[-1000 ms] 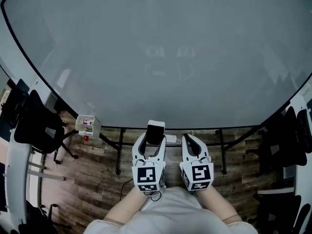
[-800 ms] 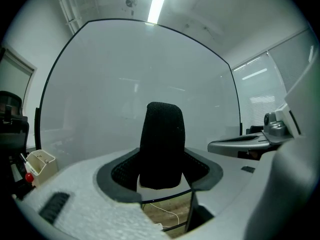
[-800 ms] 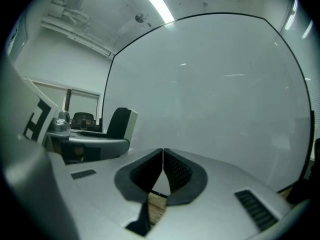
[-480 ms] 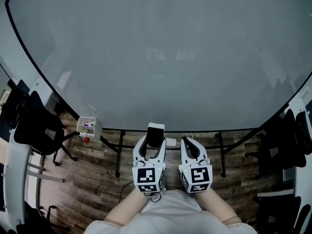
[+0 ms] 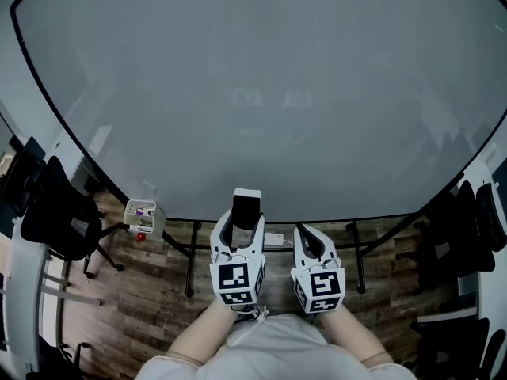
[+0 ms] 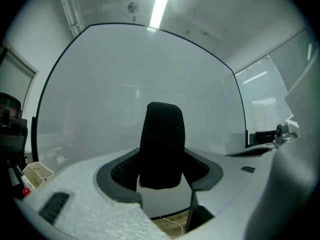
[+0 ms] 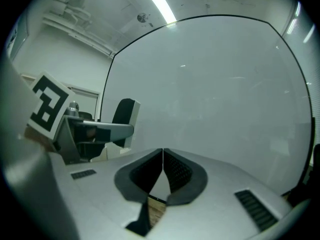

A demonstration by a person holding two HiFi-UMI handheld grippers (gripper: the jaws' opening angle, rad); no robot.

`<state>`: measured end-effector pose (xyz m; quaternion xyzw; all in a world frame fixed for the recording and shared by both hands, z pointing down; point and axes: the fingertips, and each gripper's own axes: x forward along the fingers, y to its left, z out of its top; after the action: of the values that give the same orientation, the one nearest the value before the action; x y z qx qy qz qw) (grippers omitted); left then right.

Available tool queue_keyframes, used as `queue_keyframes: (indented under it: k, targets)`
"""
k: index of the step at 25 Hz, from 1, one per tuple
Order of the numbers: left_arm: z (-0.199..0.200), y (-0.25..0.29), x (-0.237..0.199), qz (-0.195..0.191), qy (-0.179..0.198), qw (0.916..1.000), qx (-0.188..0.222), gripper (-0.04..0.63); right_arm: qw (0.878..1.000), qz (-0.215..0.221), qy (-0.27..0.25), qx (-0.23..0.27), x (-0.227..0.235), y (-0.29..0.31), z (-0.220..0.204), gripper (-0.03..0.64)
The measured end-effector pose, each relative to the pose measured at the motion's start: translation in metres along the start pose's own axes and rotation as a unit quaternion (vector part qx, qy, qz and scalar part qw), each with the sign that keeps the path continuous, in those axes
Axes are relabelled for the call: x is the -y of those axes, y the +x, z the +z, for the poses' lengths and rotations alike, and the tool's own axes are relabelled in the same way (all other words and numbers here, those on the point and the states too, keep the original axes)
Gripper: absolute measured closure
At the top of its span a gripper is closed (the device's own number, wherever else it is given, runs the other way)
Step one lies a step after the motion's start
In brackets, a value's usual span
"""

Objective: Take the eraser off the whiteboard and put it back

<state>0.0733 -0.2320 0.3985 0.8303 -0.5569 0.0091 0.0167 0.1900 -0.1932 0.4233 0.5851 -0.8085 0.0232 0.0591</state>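
My left tongs (image 5: pixel 241 229) are pinching the eraser (image 5: pixel 246 210), one jaw on each long side, spread wide because the block itself is wide. In the left gripper view the eraser (image 6: pixel 161 139) stands upright between the dark pads, its black felt face towards the camera and a strip of its white body showing at the bottom. My right tongs (image 5: pixel 307 240) are pressed together with nothing in them; the right gripper view shows the two pads meeting along one thin line.

So the first half looks done: the eraser is off the whiteboard (image 5: pixel 261 85) and in my grip, held low in front of the board's bottom edge, over the wooden floor (image 5: pixel 150 291). (From above I cannot tell how much gap there is between the eraser and the board.) The board itself is bare, with nothing stuck to it that I can see.

What is left, as I judge it, is the return: bring the eraser flat against the board, let it catch there, then spread the left tongs and draw back. The right tongs have no part in this that I can see and hang just beside the left. The small white box (image 5: pixel 143 211) off the board's lower left corner is well clear of all this.
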Motion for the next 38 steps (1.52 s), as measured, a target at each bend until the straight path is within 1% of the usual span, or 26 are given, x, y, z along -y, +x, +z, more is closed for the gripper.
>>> queue_keyframes:
  k: [2, 7, 12, 14, 17, 20, 27, 33, 38]
  targets:
    - [0.014, 0.007, -0.004, 0.002, -0.001, 0.9999, 0.010, 0.345, 1.000, -0.004, -0.004, 0.001, 0.002, 0.003, 0.003, 0.589]
    - [0.050, 0.024, -0.017, 0.010, 0.010, 0.9992, 0.037, 0.345, 1.000, -0.010, -0.004, 0.004, 0.004, 0.011, 0.008, 0.589]
    - [0.069, 0.042, -0.028, 0.024, 0.023, 0.9982, 0.050, 0.344, 1.000, -0.009, -0.004, 0.003, 0.004, 0.023, 0.009, 0.589]
    - [0.072, 0.048, -0.033, 0.029, 0.024, 0.9979, 0.052, 0.344, 1.000, -0.009, -0.002, 0.003, 0.004, 0.027, 0.009, 0.589]
    - [0.071, 0.057, -0.039, 0.034, 0.015, 0.9981, 0.049, 0.344, 1.000, -0.011, -0.001, 0.004, 0.006, 0.034, 0.010, 0.589]
    - [0.066, 0.063, -0.044, 0.032, 0.012, 0.9985, 0.044, 0.344, 1.000, -0.012, -0.003, 0.002, 0.007, 0.041, 0.009, 0.589]
    - [0.066, 0.070, -0.044, 0.023, 0.015, 0.9984, 0.050, 0.344, 1.000, -0.013, 0.000, -0.005, 0.006, 0.051, 0.006, 0.589]
    - [0.069, 0.069, -0.045, 0.027, 0.016, 0.9978, 0.059, 0.344, 1.000, -0.013, -0.001, -0.012, 0.008, 0.051, 0.000, 0.589]
    - [0.066, 0.070, -0.043, 0.021, 0.025, 0.9984, 0.047, 0.344, 1.000, -0.014, 0.003, -0.014, 0.009, 0.047, -0.001, 0.589]
